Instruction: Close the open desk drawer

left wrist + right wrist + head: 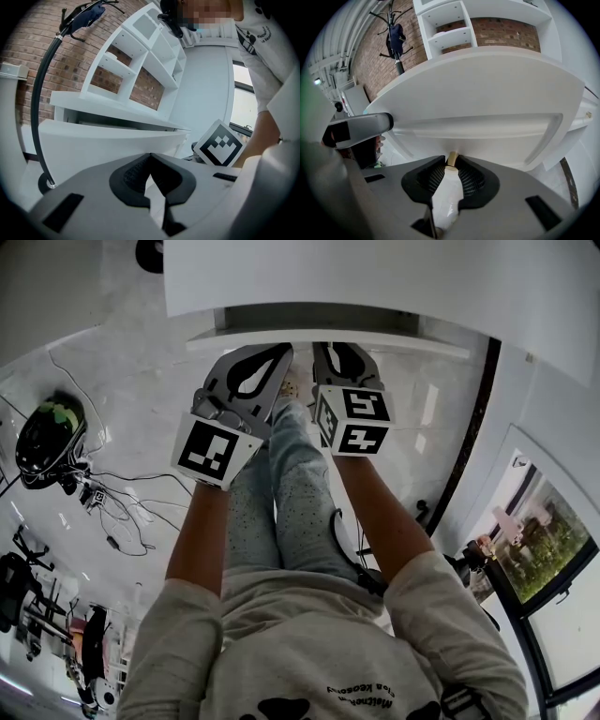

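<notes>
Drawer [328,338] is open, sticking out from under the far desk [375,277] edge, straight ahead. My left gripper [150,157] has its jaws together with nothing between them, pointing at the drawer front. My right gripper [451,165] has its jaws clamped on a small tan knob [452,158] at the drawer front's lower edge. The two grippers are side by side.

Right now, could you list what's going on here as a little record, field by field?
Desk: white, shelves above
Drawer: partly pulled out
Left gripper: fingers together, empty, close to the drawer front
Right gripper: fingers closed on what looks like a small beige knob at the drawer front
</notes>
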